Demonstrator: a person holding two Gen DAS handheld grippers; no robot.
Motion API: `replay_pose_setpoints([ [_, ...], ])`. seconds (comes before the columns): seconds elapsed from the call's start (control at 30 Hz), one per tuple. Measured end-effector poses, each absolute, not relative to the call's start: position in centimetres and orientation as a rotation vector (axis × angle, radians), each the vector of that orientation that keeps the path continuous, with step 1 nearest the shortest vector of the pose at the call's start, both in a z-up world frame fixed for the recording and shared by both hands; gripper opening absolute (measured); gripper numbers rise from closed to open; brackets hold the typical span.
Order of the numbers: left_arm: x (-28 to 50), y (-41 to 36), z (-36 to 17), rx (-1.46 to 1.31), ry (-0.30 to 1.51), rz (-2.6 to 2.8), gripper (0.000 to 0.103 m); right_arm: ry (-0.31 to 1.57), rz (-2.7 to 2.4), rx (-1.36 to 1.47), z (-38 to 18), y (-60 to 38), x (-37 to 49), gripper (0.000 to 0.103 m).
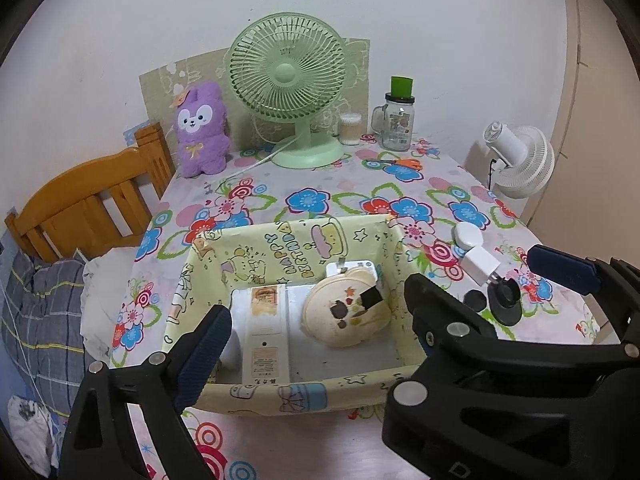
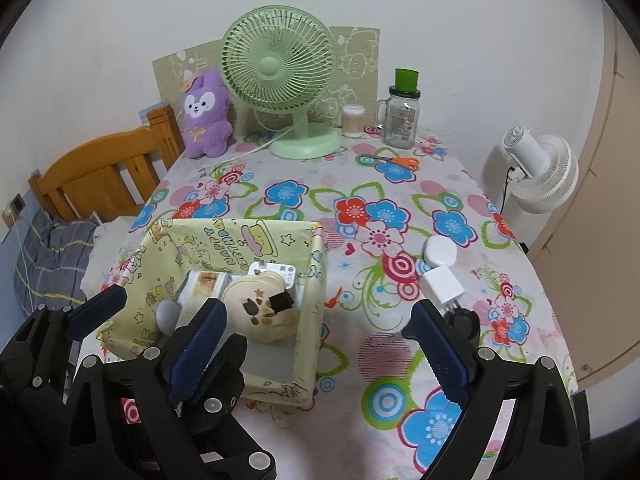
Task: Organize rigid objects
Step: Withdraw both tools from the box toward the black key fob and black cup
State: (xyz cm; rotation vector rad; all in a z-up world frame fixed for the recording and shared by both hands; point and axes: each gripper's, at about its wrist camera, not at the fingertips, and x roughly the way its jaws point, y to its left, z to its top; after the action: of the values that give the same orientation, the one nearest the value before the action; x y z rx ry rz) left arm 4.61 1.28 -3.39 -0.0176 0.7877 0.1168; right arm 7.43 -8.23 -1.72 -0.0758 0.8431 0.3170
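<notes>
A yellow cartoon-print box sits on the floral table. It holds a cream round case, a long white remote-like device and a white charger block. To its right on the cloth lie a white plug adapter, a white round device and a small black stand. My left gripper is open and empty over the box. My right gripper is open and empty over the cloth right of the box; one of its fingers shows in the left wrist view.
At the back stand a green fan, a purple plush, a cotton-swab tub, a glass jar and orange scissors. A wooden bed frame is left, a white fan right.
</notes>
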Motion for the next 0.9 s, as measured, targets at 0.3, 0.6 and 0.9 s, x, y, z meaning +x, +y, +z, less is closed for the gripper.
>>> replay_pose_setpoints([
  [0.3, 4.7, -0.5, -2.8, 0.000, 0.784, 0.113, 0.099, 0.832, 0.304, -0.067, -1.1, -10.0, 7.5, 0.097],
  [0.6, 5.0, -2.5, -2.0, 0.024, 0.769, 0.086, 0.099, 0.811, 0.272, -0.055, -0.3, -12.2, 7.5, 0.099],
  [0.9, 5.1, -4.4, -1.7, 0.019, 0.768, 0.054, 0.099, 0.800, 0.255, -0.059, 0.1, -13.9, 7.6, 0.100],
])
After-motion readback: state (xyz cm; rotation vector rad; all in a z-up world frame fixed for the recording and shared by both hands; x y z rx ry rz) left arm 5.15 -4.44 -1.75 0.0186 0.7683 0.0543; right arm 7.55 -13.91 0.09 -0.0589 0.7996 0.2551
